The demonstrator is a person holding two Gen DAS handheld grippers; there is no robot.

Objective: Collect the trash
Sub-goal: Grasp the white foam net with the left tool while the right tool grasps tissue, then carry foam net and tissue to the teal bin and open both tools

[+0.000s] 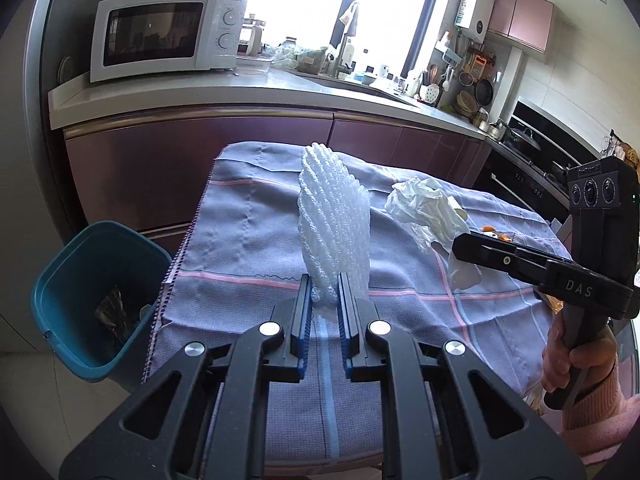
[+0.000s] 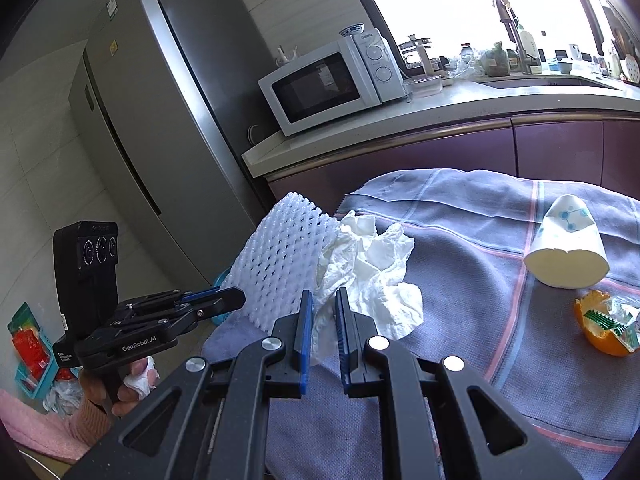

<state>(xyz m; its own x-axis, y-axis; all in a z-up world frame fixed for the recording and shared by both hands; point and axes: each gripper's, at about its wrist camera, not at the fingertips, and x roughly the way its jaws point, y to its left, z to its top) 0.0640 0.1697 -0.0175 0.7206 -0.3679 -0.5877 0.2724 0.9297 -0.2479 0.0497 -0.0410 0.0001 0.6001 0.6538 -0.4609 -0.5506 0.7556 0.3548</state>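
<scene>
Jaws pinch foam net point(image 1: 334, 216), tissue point(image 2: 372, 264)

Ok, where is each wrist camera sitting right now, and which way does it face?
Left wrist: rides the left gripper, facing the microwave and counter across the clothed table; its fingers pinch the foam net; the right gripper and its hand show at right.
Right wrist: rides the right gripper, facing the fridge and microwave; its fingers pinch the crumpled tissue; the left gripper and hand show at left.
Shared: foam net, tissue, microwave, table, each other's gripper.
</scene>
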